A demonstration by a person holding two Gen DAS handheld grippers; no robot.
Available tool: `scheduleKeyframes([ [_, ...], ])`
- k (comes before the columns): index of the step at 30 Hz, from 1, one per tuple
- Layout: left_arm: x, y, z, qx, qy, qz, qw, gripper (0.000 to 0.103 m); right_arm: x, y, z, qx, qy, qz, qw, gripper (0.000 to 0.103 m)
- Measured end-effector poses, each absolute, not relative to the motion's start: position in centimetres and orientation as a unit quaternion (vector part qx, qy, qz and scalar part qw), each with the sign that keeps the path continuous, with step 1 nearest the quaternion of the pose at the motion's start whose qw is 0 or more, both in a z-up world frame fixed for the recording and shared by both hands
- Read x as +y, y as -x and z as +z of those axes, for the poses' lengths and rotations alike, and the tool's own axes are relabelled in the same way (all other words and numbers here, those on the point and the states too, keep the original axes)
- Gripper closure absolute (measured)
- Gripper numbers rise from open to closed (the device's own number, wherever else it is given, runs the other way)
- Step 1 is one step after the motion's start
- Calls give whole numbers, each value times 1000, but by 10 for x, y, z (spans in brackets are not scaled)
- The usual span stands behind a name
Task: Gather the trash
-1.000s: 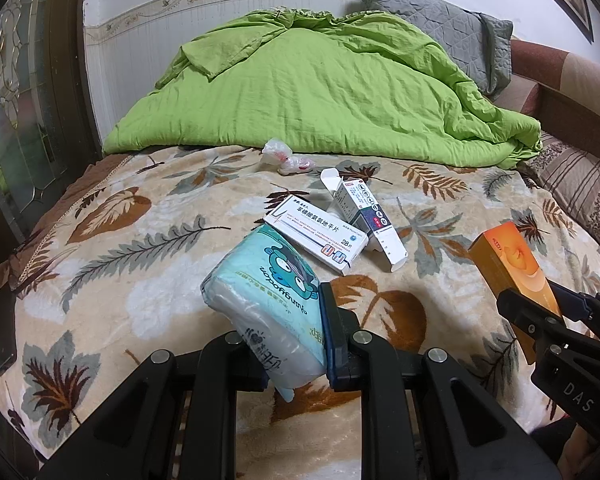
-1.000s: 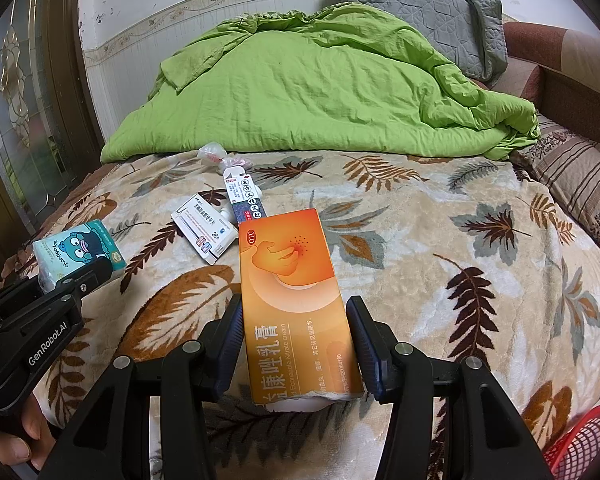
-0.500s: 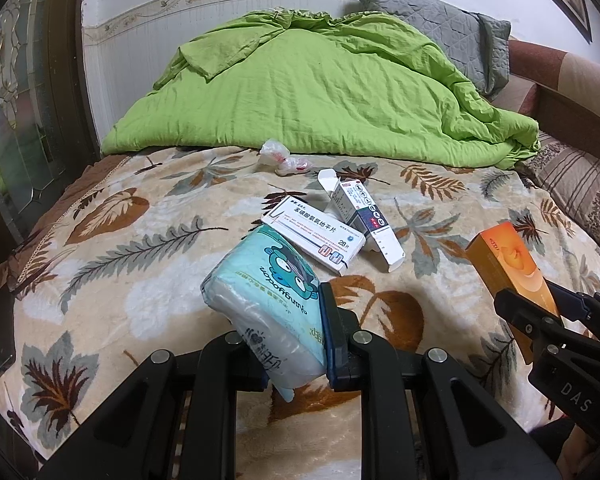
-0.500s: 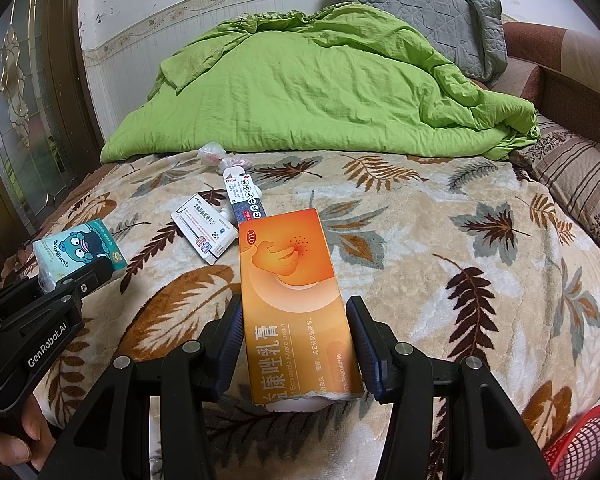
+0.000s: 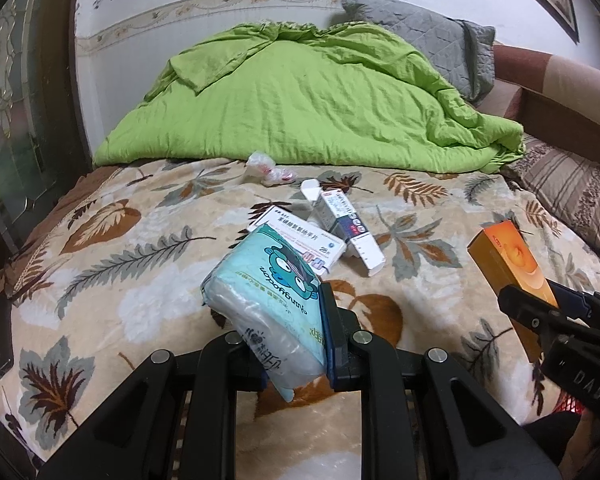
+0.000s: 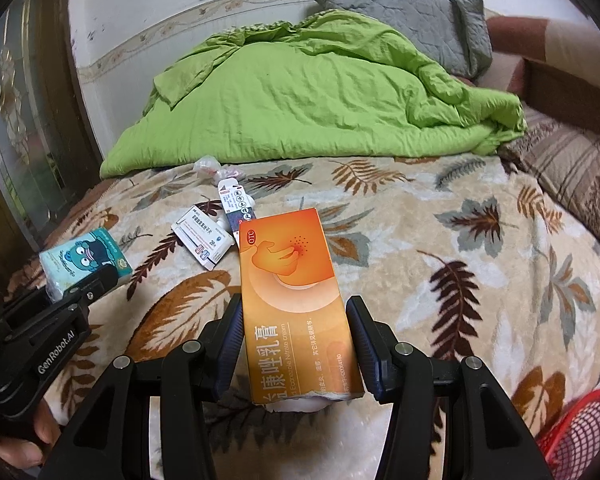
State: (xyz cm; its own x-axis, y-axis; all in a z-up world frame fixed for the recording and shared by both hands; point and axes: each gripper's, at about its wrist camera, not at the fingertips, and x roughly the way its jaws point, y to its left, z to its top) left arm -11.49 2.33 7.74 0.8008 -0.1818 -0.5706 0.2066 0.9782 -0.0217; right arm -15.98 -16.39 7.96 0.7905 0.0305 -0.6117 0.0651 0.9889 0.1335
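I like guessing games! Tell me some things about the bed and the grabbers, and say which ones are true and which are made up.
1. The left gripper holds a tissue pack with a cartoon face. True.
2. The right gripper is empty. False: it is clamped on an orange box.
3. The big quilt at the back of the bed is blue. False: it is green.
4. Two small medicine boxes lie on the leaf-patterned blanket. True.
5. A red basket shows at the lower right corner of the right wrist view. True.
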Motion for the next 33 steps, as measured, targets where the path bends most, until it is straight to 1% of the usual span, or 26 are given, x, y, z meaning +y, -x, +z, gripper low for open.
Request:
scheduleKeyframes([
  [10,-4,145,83,298,-36,-153,941,85,-211,208,89,322,-118,-8,939,48],
  [16,-34,165,91,309,-30,-240,920,85,-245,246,91,327,-148,-18,933,48],
  [25,-111,214,107,306,-73,-366,876,85,-324,315,100,320,-184,-106,923,48],
  [33,-186,253,111,319,-107,-462,821,85,-394,379,88,335,-239,-184,893,48],
])
